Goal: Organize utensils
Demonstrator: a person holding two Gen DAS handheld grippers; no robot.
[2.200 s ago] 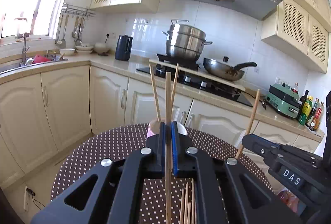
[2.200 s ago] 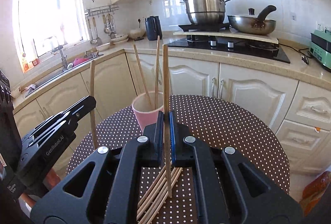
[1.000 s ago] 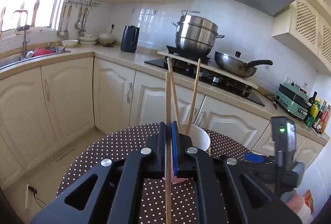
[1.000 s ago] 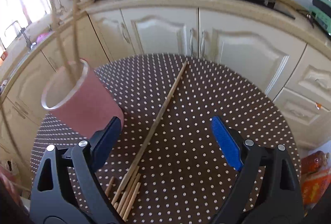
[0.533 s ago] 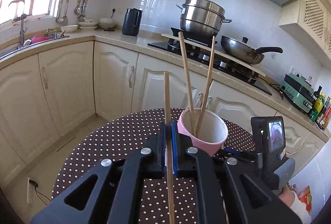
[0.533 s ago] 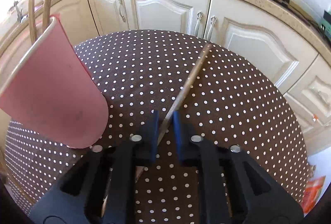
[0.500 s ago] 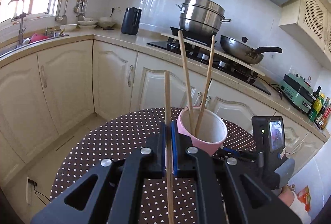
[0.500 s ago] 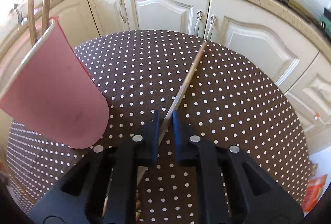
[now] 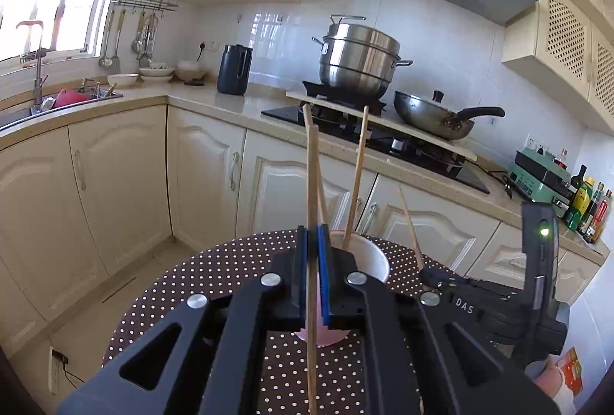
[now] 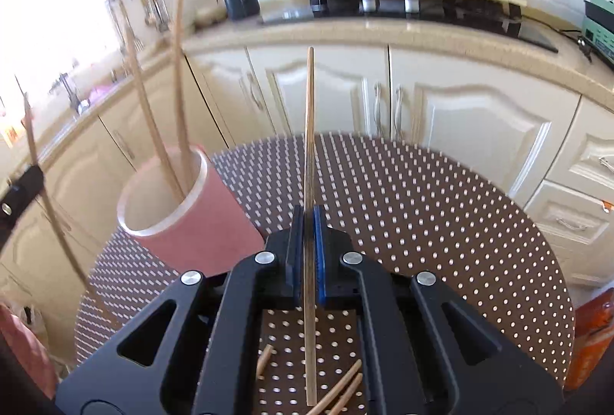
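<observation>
A: What does each gripper hold?
B: The right gripper (image 10: 306, 223) is clenched on one chopstick (image 10: 309, 131); the left gripper (image 9: 312, 242) is clenched on another chopstick (image 9: 312, 177).
A: Beyond them?
B: Loose chopsticks (image 10: 341, 392) lie on the dotted surface (image 10: 422, 208); the pink cup (image 10: 180, 211) holds two.

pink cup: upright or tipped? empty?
Upright and not empty. The pink cup stands on the dotted table, mouth up, with two chopsticks leaning inside it. More chopsticks lie loose on the table.
</observation>
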